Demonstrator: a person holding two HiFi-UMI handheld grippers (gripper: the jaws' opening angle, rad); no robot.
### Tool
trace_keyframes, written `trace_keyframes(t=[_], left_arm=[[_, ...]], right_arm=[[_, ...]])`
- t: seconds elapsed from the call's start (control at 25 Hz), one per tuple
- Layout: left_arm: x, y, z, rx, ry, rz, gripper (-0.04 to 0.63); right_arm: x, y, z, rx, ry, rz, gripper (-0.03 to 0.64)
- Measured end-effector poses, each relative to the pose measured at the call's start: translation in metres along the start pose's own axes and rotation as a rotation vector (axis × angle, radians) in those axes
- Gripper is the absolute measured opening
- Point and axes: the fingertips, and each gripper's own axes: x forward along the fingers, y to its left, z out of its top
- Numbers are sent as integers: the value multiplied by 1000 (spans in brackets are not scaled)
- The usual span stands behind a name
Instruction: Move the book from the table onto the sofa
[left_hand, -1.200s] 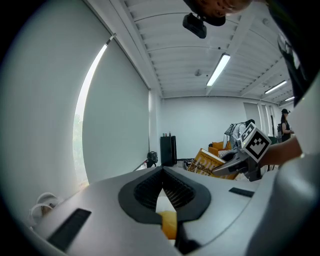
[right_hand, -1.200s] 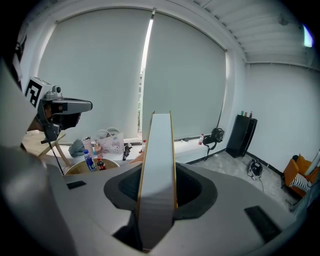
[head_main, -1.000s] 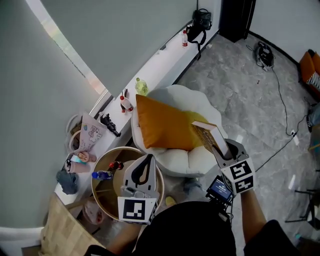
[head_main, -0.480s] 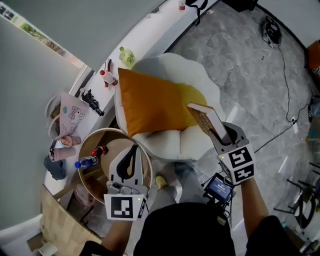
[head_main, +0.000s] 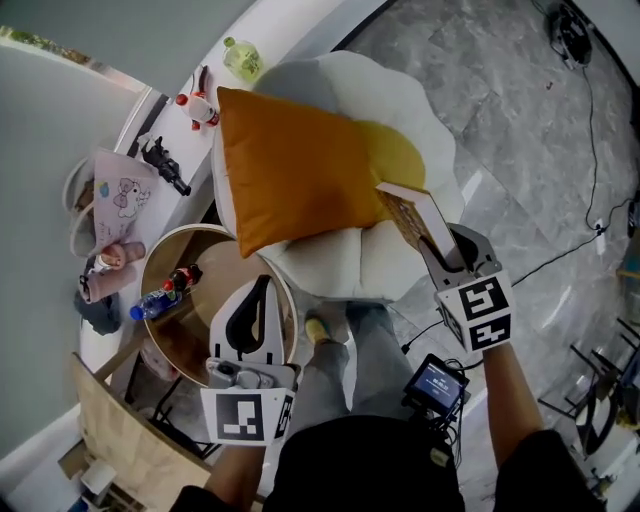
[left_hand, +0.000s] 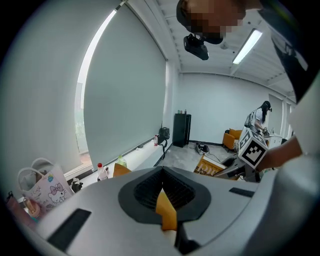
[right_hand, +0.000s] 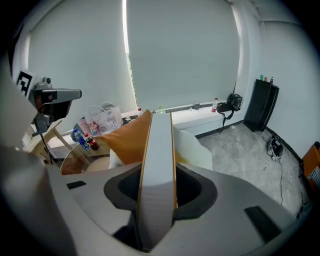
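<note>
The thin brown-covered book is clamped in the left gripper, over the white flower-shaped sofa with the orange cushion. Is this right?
Not quite. The thin brown-covered book is clamped in the right gripper, not the left; the right gripper view shows its edge between those jaws. The rest holds: in the head view it is over the white flower-shaped sofa with the orange cushion.

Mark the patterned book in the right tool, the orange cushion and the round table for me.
Brown patterned book (head_main: 408, 215), head view, on its cover.
Orange square cushion (head_main: 290, 165), head view, on its middle.
Round wooden-rimmed table (head_main: 190, 232), head view, on its far rim.
</note>
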Motion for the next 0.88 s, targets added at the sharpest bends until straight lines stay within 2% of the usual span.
trace_keyframes(t=[0.36, 0.88], left_arm=[[43, -5, -67, -34, 86, -7, 9], [120, -22, -112, -98, 148, -44, 9]], right_arm=[[74, -20, -50, 10, 69, 6, 149], [178, -54, -108, 82, 150, -21, 149]])
